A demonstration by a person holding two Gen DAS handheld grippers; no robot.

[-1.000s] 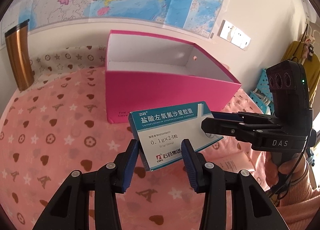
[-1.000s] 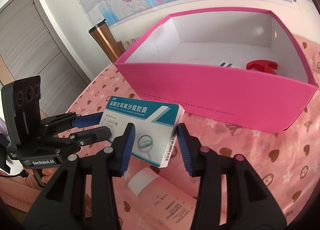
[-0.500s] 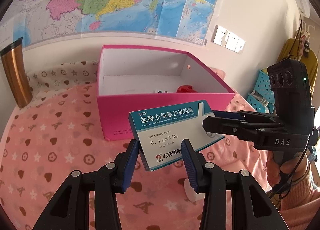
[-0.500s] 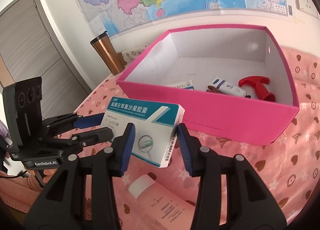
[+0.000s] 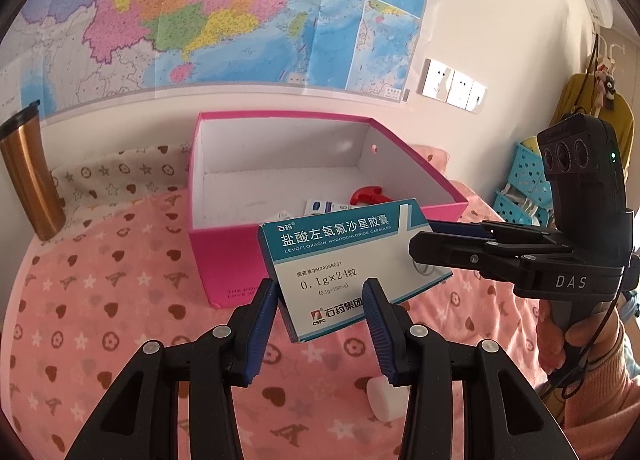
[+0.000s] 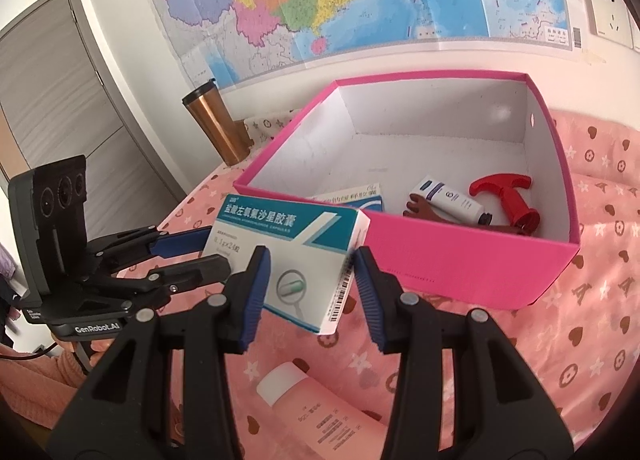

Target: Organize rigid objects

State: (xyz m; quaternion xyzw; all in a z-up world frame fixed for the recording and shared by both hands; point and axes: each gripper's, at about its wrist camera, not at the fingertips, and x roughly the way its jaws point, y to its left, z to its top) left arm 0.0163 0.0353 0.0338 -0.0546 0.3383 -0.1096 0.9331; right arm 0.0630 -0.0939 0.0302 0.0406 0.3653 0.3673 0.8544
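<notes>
Both grippers hold one medicine box (image 5: 344,264) in the air, just in front of the pink box (image 5: 224,260) and a little above its near wall. The left gripper (image 5: 322,310) is clamped on one end and the right gripper (image 6: 310,286) on the other end.

The main risk I see is the two hands pulling or twisting against each other: the thin carton could crease, or slip out of one pair of pads and swing. If one gripper lets go before the carton is past the near wall, it may tip, strike the rim and fall onto the pink cloth (image 5: 100,300) outside. Inside the pink box, a red handle (image 6: 510,200), a small tube (image 6: 450,200) and a flat packet (image 6: 352,198) lie against the near wall, so a blind drop there could land crooked on top of them.
</notes>
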